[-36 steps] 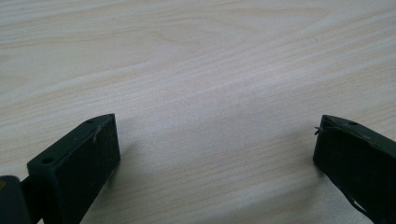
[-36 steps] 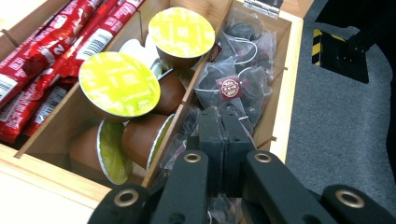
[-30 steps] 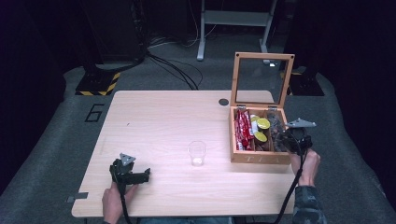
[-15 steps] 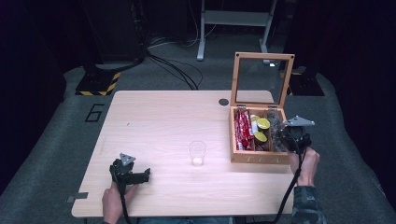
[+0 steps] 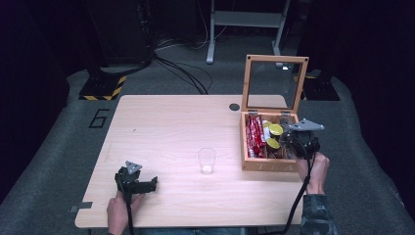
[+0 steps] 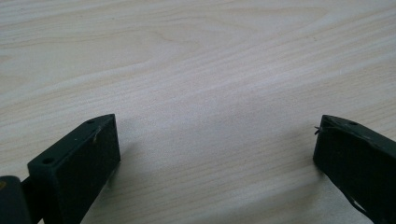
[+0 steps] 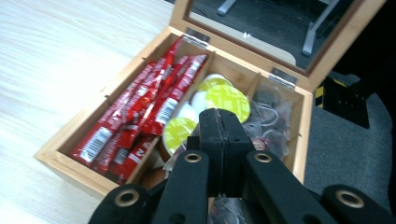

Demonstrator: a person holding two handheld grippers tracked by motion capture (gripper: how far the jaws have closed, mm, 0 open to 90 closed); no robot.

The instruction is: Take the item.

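Wooden table, right gripper poised over box

The high view hangs above the near edge of the counter, facing forward and down, far enough to take in the whole top and the floor beyond. The wooden box sits at about three o'clock of it. The left gripper view rides low and very near the counter, looking along its own spread fingers at bare wood. The right gripper view looks from close above, along its pressed-together fingers, down into the wooden box. It shares that box, its red sachets and raised lid with the high view.
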